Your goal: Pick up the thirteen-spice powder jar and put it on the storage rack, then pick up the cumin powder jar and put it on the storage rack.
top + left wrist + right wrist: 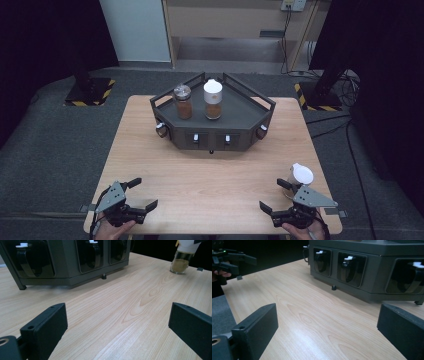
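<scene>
A dark rack (252,112) with low walls stands at the far middle of the wooden table (210,175). Two jars stand side by side on top of it. The left jar (183,102) has a see-through lid and is about half full of brown powder. The right jar (213,100) has a white cap and also holds brown powder. A third jar (299,179) with a white cap stands on the table near the right edge, just beside the right gripper (278,195). In the left gripper view it holds some yellow-brown powder at the bottom (180,261). That makes three jars in all.

The front of the rack has dark pockets with white-tipped things inside; they may be spoons, but it is too dark to tell.

There are two grippers, one in each hand. The left gripper (142,192) rests at the near left corner with its jaws spread wide and nothing between them. The right gripper's jaws are spread wide too, with nothing between them.
</scene>
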{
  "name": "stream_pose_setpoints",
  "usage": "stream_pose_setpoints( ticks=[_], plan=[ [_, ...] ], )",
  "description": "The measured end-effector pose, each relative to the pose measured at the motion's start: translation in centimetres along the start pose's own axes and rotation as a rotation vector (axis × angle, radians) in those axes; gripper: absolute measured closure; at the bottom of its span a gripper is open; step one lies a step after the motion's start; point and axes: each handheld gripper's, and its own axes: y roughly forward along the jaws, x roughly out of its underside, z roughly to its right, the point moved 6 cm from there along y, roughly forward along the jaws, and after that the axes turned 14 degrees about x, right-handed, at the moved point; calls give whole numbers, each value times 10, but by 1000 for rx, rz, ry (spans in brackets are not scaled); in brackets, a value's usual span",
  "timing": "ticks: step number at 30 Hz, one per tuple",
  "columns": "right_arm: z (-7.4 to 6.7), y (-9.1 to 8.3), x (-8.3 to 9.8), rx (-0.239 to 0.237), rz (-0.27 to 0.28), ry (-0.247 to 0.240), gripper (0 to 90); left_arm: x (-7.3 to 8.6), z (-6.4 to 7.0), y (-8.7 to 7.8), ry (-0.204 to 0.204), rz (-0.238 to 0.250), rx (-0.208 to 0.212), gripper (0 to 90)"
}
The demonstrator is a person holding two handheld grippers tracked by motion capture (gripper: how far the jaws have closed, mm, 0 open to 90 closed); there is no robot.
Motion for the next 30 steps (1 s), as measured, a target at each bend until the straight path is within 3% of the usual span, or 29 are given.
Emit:
stream_pose_setpoints(
  ticks=[11,14,24,30],
  plan=[
    [-4,-11,-4,75,46,52,23,0,0,0,-1,-3,2,9],
    [-4,-15,-5,68,59,69,22,0,0,0,-3,-3,1,9],
    [-5,-30,-14,107,58,66,6,0,-1,0,-5,-4,2,9],
    [1,-41,-20,163,59,76,4,0,0,0,-5,-1,1,9]
  ],
)
